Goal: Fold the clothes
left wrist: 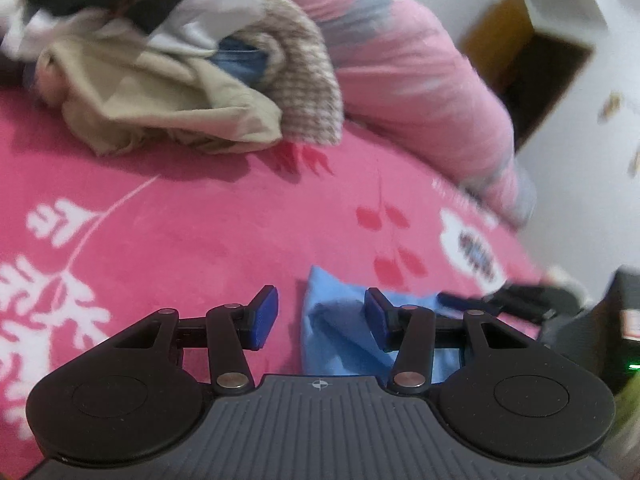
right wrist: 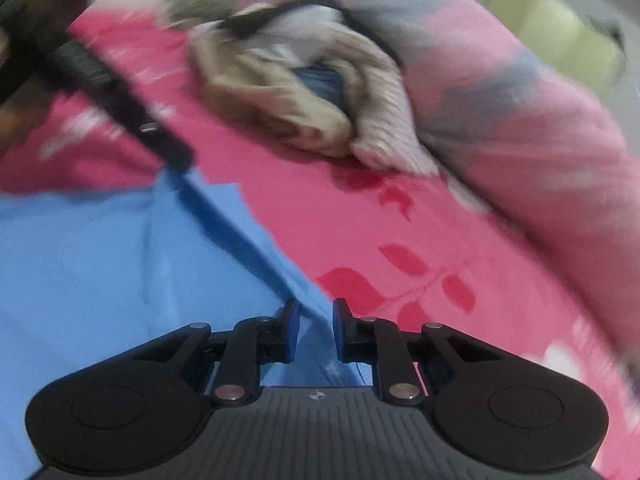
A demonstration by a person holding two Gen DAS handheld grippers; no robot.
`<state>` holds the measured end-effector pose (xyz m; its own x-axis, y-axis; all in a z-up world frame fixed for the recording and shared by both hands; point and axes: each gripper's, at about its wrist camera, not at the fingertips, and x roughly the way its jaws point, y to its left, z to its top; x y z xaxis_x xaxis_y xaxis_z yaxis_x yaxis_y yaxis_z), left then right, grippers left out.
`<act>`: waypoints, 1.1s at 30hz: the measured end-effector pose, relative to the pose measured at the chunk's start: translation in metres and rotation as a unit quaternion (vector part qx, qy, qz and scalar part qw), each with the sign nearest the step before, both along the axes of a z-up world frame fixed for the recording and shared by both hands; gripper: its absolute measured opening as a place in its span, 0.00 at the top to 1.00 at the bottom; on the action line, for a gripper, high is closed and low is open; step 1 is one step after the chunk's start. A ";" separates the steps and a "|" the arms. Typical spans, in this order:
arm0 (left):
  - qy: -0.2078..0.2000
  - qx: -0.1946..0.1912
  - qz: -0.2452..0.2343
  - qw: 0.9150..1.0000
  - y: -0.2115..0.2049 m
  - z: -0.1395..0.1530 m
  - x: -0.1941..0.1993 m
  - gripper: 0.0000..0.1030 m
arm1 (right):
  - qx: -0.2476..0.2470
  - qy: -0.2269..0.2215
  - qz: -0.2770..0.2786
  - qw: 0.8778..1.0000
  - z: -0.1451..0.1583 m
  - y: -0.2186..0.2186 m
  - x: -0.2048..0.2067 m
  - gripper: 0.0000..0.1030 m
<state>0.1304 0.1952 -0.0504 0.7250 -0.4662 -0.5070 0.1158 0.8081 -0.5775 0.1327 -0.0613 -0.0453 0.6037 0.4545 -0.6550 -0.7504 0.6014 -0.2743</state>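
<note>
A light blue garment (right wrist: 100, 264) lies spread on the pink bed sheet (right wrist: 360, 216). In the right wrist view its edge runs between the fingers of my right gripper (right wrist: 316, 332), whose jaws stand partly apart, open, with a clear gap. My left gripper (left wrist: 320, 314) is wide open just above the sheet, and a corner of the blue garment (left wrist: 336, 332) lies under its right finger. The left gripper's dark body (right wrist: 116, 92) reaches the garment's far corner in the right wrist view. The right gripper (left wrist: 516, 300) shows blurred at the right edge of the left wrist view.
A heap of unfolded clothes (left wrist: 168, 92) sits at the back of the bed: beige cloth, a knitted brown-white piece (left wrist: 308, 92), denim, white and black items. A rolled pink and grey duvet (left wrist: 420, 92) lies along the right side. Beyond it are a white wall and a dark opening (left wrist: 536, 72).
</note>
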 end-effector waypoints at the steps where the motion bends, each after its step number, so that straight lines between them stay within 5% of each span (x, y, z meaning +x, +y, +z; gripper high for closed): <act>1: 0.002 -0.020 0.005 1.000 0.005 -0.003 0.002 0.54 | 0.022 0.024 -0.021 0.999 0.000 -0.004 0.010 0.82; 7: 0.006 -0.066 0.034 0.997 0.024 -0.011 0.003 0.54 | 0.145 0.132 -0.155 0.968 -0.005 -0.040 0.065 0.82; 11: -0.004 -0.075 0.038 0.996 0.027 -0.010 0.002 0.53 | 0.205 0.125 -0.122 0.963 0.021 -0.051 0.041 0.80; 16: -0.019 -0.084 0.036 0.996 0.028 -0.008 0.001 0.54 | 0.133 0.092 0.067 0.985 0.031 -0.010 -0.030 0.79; 19: -0.040 -0.068 0.026 0.997 0.025 -0.004 -0.003 0.53 | 0.064 0.061 0.126 0.988 0.015 0.014 -0.053 0.77; 25: -0.044 -0.052 0.010 0.998 0.020 -0.006 -0.004 0.53 | 0.015 0.023 0.139 0.990 -0.004 0.037 -0.039 0.79; 33: -0.043 0.003 -0.023 0.999 0.000 -0.007 -0.002 0.53 | 0.096 0.064 0.042 0.992 0.011 0.022 0.008 0.81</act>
